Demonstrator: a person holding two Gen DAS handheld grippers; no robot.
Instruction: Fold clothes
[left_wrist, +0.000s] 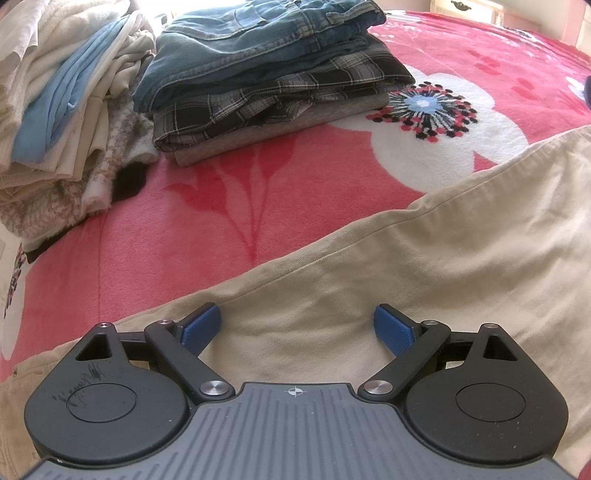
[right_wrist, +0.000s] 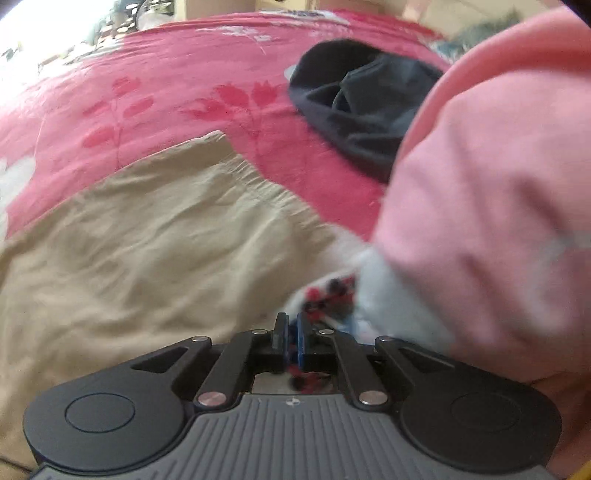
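A beige garment (left_wrist: 406, 266) lies spread flat on the pink flowered blanket (left_wrist: 155, 240). My left gripper (left_wrist: 295, 314) hovers low over its near part, blue pads wide apart with only cloth below them. In the right wrist view the same beige garment (right_wrist: 129, 240) fills the left and centre, with a hemmed corner at the far end. My right gripper (right_wrist: 291, 332) is beside the garment's right edge, over the blanket's flower print. Its pads stand almost together and I see no cloth between them. The picture is blurred.
A folded stack of jeans, plaid and grey pieces (left_wrist: 266, 74) sits at the back, with a loose pile of white and light-blue clothes (left_wrist: 66, 92) to its left. A crumpled dark garment (right_wrist: 354, 110) lies farther off. Pink fabric (right_wrist: 480, 203) fills the right side.
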